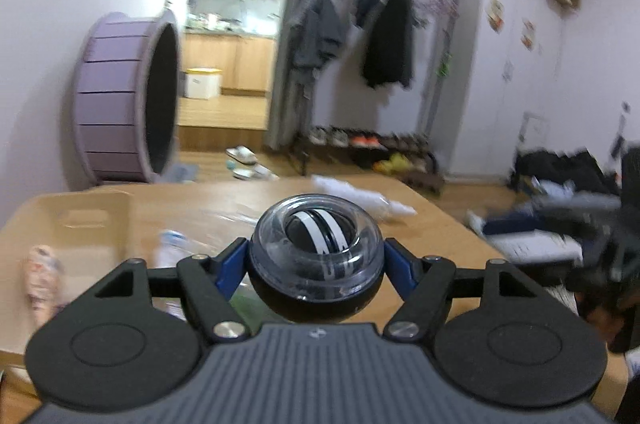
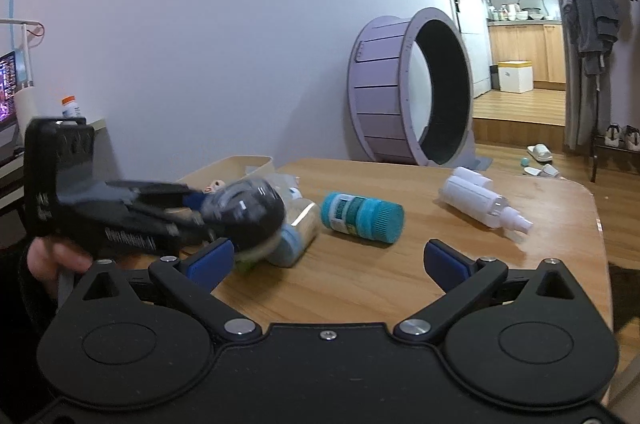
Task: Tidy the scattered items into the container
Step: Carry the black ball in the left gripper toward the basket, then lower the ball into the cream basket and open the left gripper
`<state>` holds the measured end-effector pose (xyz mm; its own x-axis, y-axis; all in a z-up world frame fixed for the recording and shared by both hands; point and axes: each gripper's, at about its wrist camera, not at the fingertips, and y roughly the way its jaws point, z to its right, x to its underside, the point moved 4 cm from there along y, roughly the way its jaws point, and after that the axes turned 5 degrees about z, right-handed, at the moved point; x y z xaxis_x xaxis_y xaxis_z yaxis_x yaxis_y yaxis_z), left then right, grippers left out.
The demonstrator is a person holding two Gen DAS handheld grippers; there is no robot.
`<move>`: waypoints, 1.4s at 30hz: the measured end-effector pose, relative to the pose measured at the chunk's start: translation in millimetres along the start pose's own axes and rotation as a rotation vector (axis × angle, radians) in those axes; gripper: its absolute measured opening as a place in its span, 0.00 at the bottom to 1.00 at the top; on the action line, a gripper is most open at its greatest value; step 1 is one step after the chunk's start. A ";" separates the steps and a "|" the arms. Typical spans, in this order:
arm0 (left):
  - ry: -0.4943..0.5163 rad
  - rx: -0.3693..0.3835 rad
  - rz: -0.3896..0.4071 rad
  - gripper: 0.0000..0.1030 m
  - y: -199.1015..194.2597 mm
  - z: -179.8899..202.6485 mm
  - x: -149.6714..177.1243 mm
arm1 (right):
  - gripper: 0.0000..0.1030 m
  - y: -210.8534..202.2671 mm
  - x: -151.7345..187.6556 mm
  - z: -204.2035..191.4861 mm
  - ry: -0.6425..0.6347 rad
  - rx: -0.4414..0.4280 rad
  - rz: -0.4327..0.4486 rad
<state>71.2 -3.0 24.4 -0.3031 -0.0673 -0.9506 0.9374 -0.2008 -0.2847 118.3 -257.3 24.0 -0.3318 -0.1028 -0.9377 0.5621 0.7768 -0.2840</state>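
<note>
The gyro wrist ball (image 1: 316, 256), clear dome up and black base below, sits pinched between the 2 blue pads of the left gripper (image 1: 316, 264), carried in the air above the wooden table (image 2: 360, 280). The beige container (image 1: 60, 220) lies to the ball's left and slightly ahead, so the drop likely calls for a leftward swing. The right gripper (image 2: 328, 260) hangs spread and empty; the teal bottle (image 2: 362, 218) lies on its side just ahead, long axis running left-right.

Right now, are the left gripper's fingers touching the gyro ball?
Touching. The left wrist view shows both blue fingers pressed against the sides of the gyro ball, no gap either side.
</note>
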 end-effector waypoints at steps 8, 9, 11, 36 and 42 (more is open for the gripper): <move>-0.064 -0.181 0.054 0.69 -28.6 -67.6 -19.3 | 0.99 21.8 -3.7 -18.5 -0.008 -0.042 -0.010; -0.065 -0.201 0.051 0.69 -30.2 -74.1 -18.9 | 0.99 24.5 -3.9 -20.7 -0.008 -0.047 -0.012; -0.073 -0.237 0.035 0.69 -30.2 -86.4 -15.8 | 0.99 29.9 -4.2 -25.0 -0.008 -0.053 -0.017; -0.074 -0.217 -0.037 0.74 -41.7 -85.5 -3.2 | 0.99 52.2 -0.7 -23.5 -0.019 -0.005 -0.059; -0.086 -0.027 -0.017 0.74 -52.1 -52.5 -0.9 | 0.99 64.2 -1.1 -9.4 -0.027 0.043 -0.080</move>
<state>31.7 58.9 33.6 -0.3317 -0.1478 -0.9317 0.9358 -0.1764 -0.3052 147.6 -201.5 8.6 -0.3569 -0.1809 -0.9165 0.5667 0.7380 -0.3664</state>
